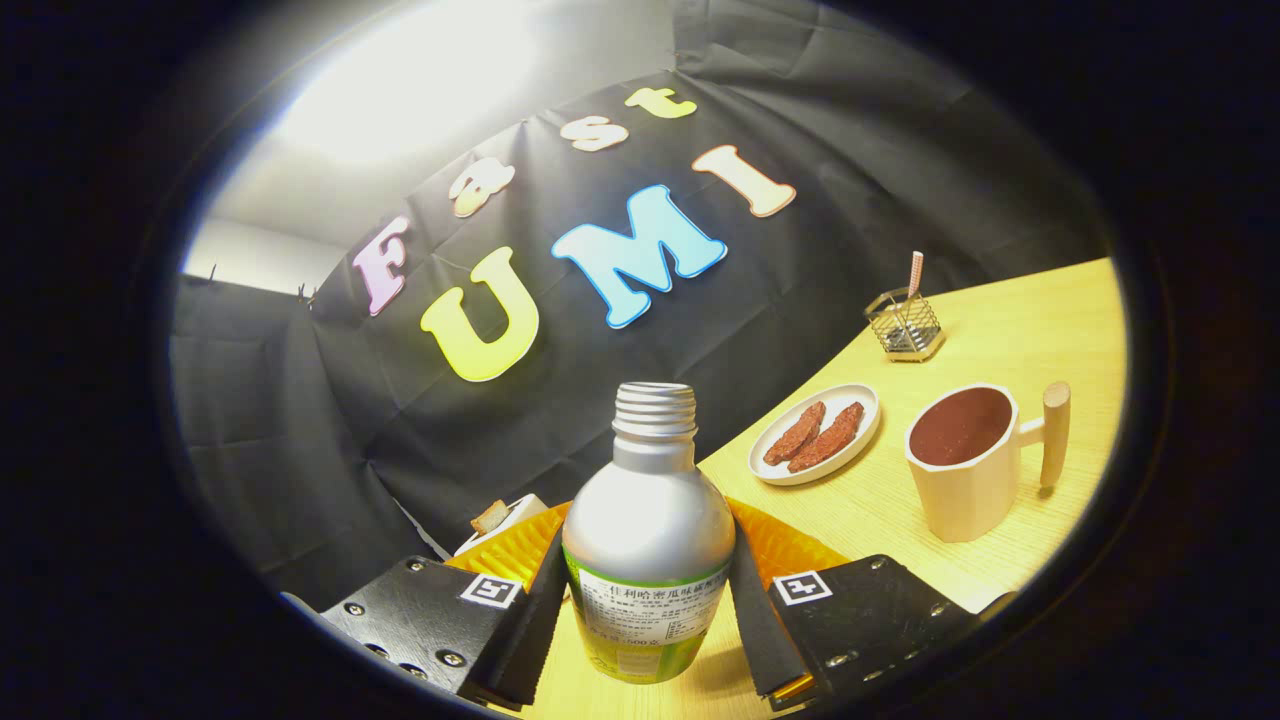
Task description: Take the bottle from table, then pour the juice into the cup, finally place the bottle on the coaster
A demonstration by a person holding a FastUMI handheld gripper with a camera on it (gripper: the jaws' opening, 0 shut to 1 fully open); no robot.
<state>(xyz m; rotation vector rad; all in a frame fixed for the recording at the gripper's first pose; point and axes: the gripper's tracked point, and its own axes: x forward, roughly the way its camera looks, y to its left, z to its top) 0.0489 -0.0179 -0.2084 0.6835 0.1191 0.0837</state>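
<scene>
**Q:** Where are you at with the pour? Got the bottle?

**A:** Yep, I've got it. The gripper (648,610) is clamped on the silver bottle (648,530), both black finger pads pressed flat against its sides down at the label, well under the shoulder. I'd guess that low hold is why it sits steady and upright. Cap's off, the threaded neck is bare, so it's ready to tip.

**Q:** And the cup?

**A:** The cream cup (968,465) with the wooden handle is ahead and off to the right on the yellow table (1040,330), well apart from the bottle. It already looks full of something dark, so my read is the pour is done or close to it.

**Q:** Coaster?

**A:** The orange ribbed coaster (790,545) is right behind the bottle, peeking out on both sides of it. Can't tell if the bottle's base is touching it yet. A plate of fried snacks (815,435) sits just beside the cup, so I'd watch that.
</scene>
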